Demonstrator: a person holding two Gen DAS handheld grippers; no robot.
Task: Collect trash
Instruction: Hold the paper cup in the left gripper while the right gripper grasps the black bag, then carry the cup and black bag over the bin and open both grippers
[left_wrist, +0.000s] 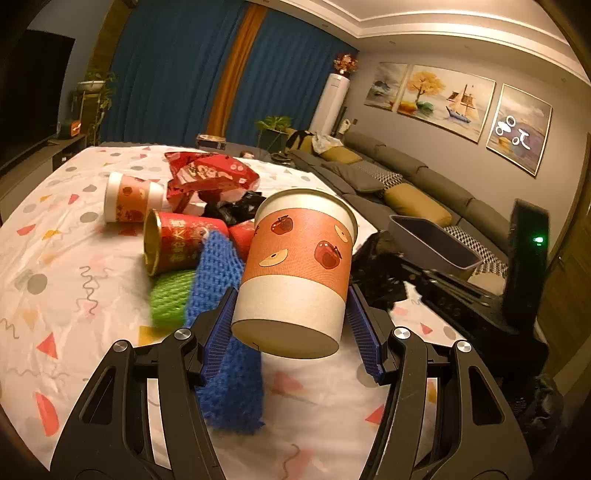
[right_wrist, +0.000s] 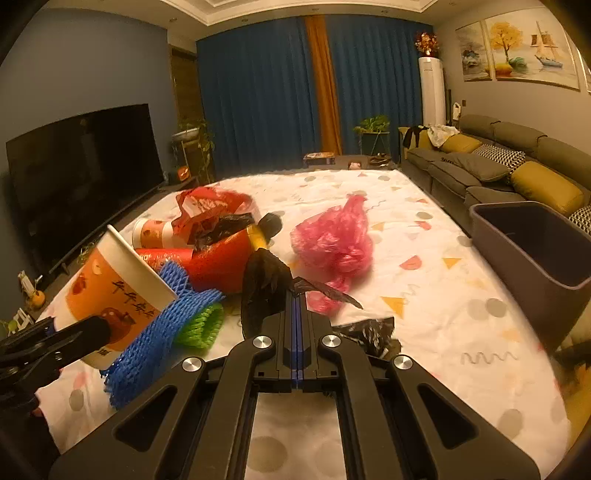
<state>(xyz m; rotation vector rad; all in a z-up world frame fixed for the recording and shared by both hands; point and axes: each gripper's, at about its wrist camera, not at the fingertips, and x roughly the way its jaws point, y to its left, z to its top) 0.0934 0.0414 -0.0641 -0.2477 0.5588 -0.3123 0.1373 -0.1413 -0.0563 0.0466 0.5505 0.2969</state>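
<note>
Between the left tongs (left_wrist: 290, 314) an apple-printed paper cup (left_wrist: 299, 266) is pinched above the tabletop (right_wrist: 424, 332), while the right tongs (right_wrist: 298, 299), pressed together, nip a black plastic scrap (right_wrist: 264, 288). The grey bin (right_wrist: 535, 251) at the right edge looks empty, and cups, red wrappers (right_wrist: 210, 206), foam nets (right_wrist: 162, 325) and a pink bag (right_wrist: 332, 240) remain, so collecting has barely begun.

Dark television (right_wrist: 85, 173), blue curtains (right_wrist: 258, 96), grey sofa (right_wrist: 491, 162).
</note>
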